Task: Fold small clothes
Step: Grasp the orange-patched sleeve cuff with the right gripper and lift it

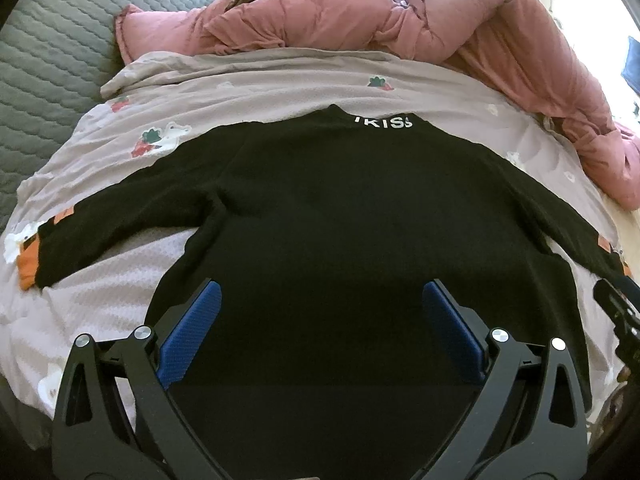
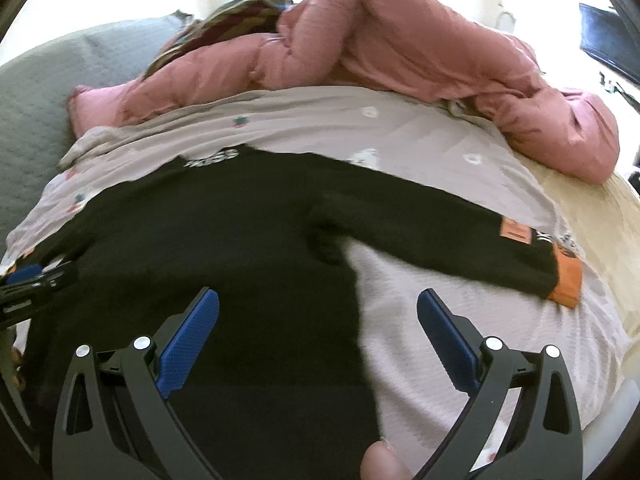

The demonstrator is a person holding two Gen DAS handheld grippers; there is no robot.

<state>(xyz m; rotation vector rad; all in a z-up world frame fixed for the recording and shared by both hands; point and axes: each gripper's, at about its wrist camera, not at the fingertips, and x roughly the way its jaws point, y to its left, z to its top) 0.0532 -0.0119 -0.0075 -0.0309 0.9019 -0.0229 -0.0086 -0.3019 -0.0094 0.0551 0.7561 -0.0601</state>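
On the bed sheet (image 1: 280, 80) black sweater (image 1: 340, 208) lay flat, sleeves spread. Left tongs (image 1: 322, 300) gaped over its hem; right tongs (image 2: 318, 312) gaped over its right edge, gripping nothing.

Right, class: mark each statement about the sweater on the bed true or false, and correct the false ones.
1. The sweater lies spread flat with both sleeves out. True.
2. The left gripper has its jaws shut on the hem. False: the jaws stand open, holding nothing.
3. The cuffs are orange. True.
4. The pink jacket lies on top of the sweater. False: it lies beyond the collar, apart from it.
5. The right gripper has its jaws open over the sweater's right edge. True.
6. The collar lettering is orange. False: it is white.
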